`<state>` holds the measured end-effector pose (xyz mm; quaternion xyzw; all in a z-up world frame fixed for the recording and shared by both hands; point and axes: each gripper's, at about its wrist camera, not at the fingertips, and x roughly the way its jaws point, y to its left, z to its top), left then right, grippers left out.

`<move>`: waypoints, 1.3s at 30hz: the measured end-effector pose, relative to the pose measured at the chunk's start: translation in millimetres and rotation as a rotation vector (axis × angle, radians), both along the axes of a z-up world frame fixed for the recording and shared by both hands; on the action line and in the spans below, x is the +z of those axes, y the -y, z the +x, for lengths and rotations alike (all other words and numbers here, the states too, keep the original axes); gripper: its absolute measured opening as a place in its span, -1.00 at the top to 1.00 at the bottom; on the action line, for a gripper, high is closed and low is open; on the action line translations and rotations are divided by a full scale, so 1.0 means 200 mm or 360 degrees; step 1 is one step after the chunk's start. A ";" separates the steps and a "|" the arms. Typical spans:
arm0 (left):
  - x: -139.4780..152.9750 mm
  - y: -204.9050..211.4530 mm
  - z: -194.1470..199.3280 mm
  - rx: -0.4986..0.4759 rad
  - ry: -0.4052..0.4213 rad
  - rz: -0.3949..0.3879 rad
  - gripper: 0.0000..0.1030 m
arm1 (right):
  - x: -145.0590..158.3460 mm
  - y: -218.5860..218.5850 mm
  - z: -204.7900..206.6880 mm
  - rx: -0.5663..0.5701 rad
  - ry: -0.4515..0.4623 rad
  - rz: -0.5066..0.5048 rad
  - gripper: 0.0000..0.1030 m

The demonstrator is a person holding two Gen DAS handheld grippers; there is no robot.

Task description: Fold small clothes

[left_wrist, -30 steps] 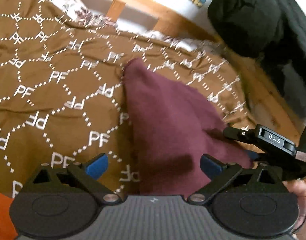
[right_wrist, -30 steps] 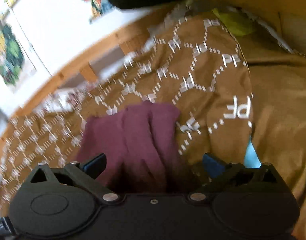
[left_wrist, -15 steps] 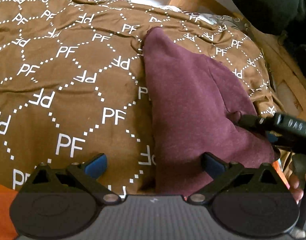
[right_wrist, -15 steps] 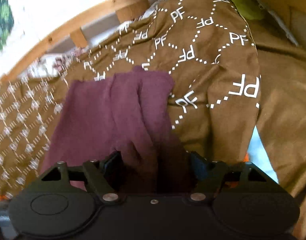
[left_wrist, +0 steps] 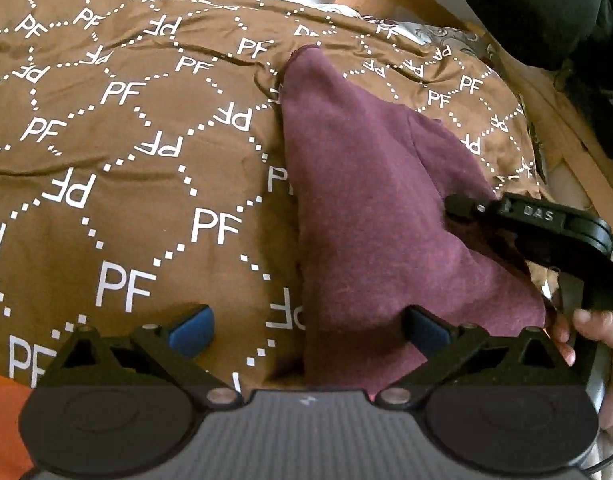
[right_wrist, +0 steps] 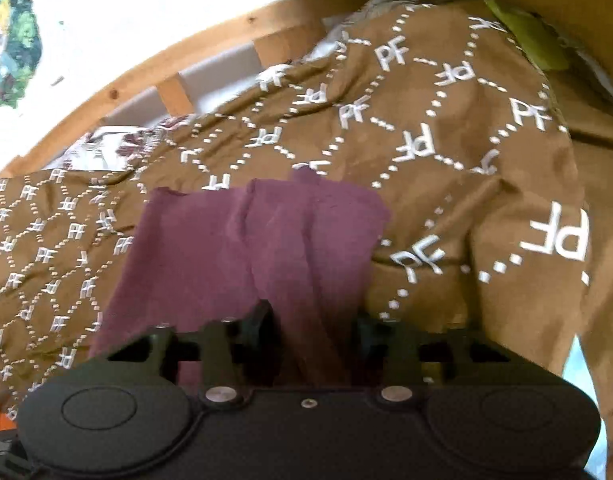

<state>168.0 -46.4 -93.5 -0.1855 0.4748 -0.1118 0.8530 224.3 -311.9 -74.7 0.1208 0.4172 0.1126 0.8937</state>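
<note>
A maroon garment (left_wrist: 366, 200) lies spread on a brown blanket (left_wrist: 126, 160) printed with white PF letters. My left gripper (left_wrist: 308, 332) is open just above the garment's near left edge, one blue pad (left_wrist: 192, 330) over the blanket and the other over the cloth. My right gripper (right_wrist: 314, 324) is at the garment's (right_wrist: 234, 248) near edge. Its jaws are closing with a raised fold of the maroon cloth between the fingers, which have a gap left between them. In the left wrist view the right gripper (left_wrist: 458, 206) reaches in from the right, held by a hand (left_wrist: 590, 328).
A wooden bed rail (right_wrist: 154, 76) runs along the blanket's far side, with a white wall behind it. A dark bundle of cloth (left_wrist: 538, 12) sits at the far right. An orange surface (left_wrist: 2, 420) shows at the near left, and a yellow-green item (right_wrist: 526, 36) lies at the blanket's far right.
The right gripper's fingers have drawn in from wide open around a fold of the maroon garment and moved closer to it. The left gripper sank slightly and stays open.
</note>
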 end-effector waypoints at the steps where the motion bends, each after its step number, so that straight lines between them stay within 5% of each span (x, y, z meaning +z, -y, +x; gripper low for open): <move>1: 0.00 0.00 0.00 0.0003 -0.0002 -0.0017 -1.00 | 0.00 0.02 -0.01 -0.0019 0.0003 0.0035 0.38; 10: 0.06 -0.13 0.04 0.0139 0.0151 -0.0281 -0.99 | -0.02 0.15 -0.04 -0.0170 -0.0063 0.0285 0.52; 17: 0.06 -0.14 0.26 0.0218 0.0230 -0.0233 -0.98 | -0.03 0.12 -0.03 -0.0164 -0.0072 0.0246 0.44; 21: -0.05 -0.16 0.28 0.0241 0.0073 -0.0282 -0.98 | -0.04 0.14 -0.03 -0.0187 -0.0094 0.0271 0.32; 26: -0.05 -0.13 0.27 0.0236 0.0085 -0.0230 -0.98 | -0.05 0.17 -0.02 -0.0199 -0.0092 0.0324 0.13; 31: -0.04 -0.17 0.23 0.0241 0.0024 -0.0351 -0.98 | -0.01 0.17 -0.01 -0.0200 0.0056 0.0308 -0.31; 39: 0.00 -0.17 0.14 0.0118 -0.0005 -0.0423 -0.98 | -0.07 0.17 0.09 -0.0147 0.0052 0.0364 -0.46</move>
